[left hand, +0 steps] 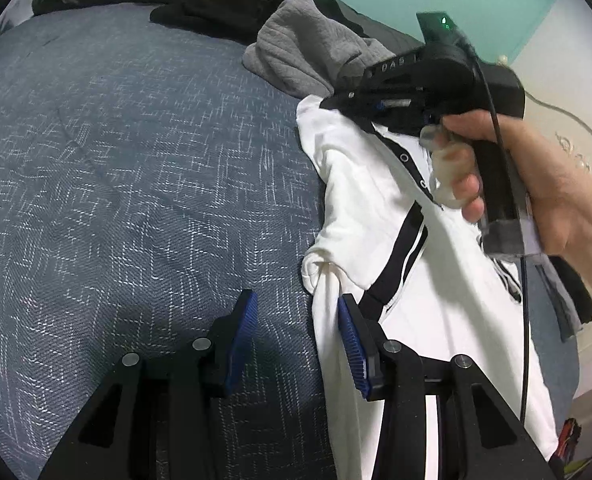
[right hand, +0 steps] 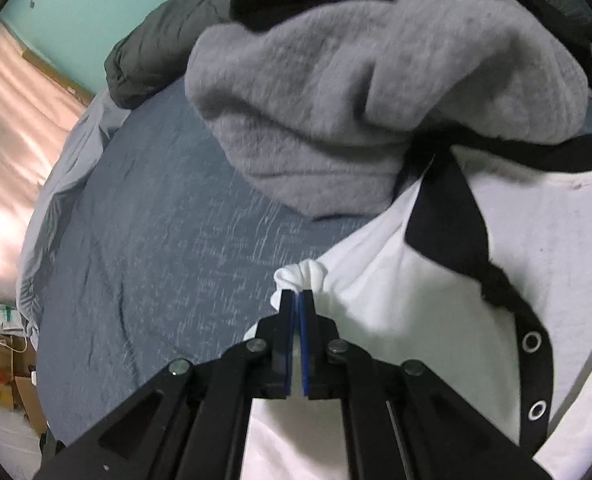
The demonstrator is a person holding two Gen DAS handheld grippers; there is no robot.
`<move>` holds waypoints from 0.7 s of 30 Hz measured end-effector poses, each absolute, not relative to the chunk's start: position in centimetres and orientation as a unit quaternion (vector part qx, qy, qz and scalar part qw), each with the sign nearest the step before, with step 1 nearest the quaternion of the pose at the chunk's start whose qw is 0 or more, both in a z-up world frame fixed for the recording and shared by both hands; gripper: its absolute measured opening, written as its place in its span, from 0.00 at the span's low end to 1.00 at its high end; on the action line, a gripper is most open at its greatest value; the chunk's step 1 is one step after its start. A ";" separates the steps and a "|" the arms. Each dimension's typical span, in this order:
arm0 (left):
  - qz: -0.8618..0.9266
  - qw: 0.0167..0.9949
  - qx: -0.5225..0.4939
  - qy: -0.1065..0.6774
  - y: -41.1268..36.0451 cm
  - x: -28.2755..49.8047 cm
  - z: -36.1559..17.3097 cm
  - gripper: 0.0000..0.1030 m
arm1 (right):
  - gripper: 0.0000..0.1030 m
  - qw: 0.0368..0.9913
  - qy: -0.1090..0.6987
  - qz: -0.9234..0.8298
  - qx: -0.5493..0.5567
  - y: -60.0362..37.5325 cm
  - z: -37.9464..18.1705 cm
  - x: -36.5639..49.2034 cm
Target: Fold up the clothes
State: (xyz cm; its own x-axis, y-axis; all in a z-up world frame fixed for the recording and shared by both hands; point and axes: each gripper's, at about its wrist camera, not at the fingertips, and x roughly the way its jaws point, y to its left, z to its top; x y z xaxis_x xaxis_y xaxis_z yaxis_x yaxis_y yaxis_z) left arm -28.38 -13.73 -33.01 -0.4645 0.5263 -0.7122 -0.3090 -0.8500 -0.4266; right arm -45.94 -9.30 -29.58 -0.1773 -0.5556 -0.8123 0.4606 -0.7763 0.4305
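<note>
A: Where is the white garment (left hand: 380, 184)?

B: On the right side of the blue-grey bedspread (left hand: 135, 160), just near of a grey fleece garment (right hand: 336, 92), with black clothing (left hand: 223, 4) piled farther back. It has black trim and metal snaps (right hand: 532, 340).

A: What about the right gripper (right hand: 296, 294)?

B: Clenched on a bunched white fold at the garment's left edge, pads pressed together around the cloth. A hand (left hand: 536, 184) holds its handle.

A: And the left gripper (left hand: 296, 316)?

B: Released. Its jaws stand apart over the bedspread, the right blue pad (left hand: 352, 344) at the garment's hanging left edge, nothing pinched.
</note>
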 end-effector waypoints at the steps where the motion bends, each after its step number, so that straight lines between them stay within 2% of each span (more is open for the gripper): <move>1: 0.848 0.246 -0.453 -0.121 -13.7 -28.3 -32.9 0.44 | 0.04 0.331 -0.044 -0.766 0.549 -9.3 -29.6 -45.9; 4: 0.850 0.246 -0.451 -0.117 -13.6 -28.2 -32.7 0.43 | 0.06 0.333 -0.044 -0.777 0.532 -8.6 -28.8 -45.6; 7: 0.850 0.245 -0.449 -0.124 -13.8 -28.1 -32.6 0.43 | 0.13 0.338 -0.041 -0.786 0.516 -7.7 -27.5 -44.8; 9: 0.851 0.242 -0.448 -0.130 -14.1 -28.1 -32.6 0.43 | 0.29 0.347 -0.036 -0.790 0.505 -7.1 -26.5 -43.9; 10: 0.852 0.239 -0.446 -0.130 -14.3 -28.2 -32.4 0.43 | 0.30 0.356 -0.034 -0.789 0.500 -6.9 -26.0 -43.3; 14: 0.854 0.233 -0.442 -0.143 -15.1 -28.9 -32.3 0.43 | 0.30 0.377 -0.025 -0.783 0.494 -6.1 -24.6 -40.7; 21: 0.850 0.252 -0.439 -0.146 -15.2 -31.1 -32.1 0.43 | 0.30 0.344 -0.048 -0.783 0.516 -3.6 -26.5 -42.0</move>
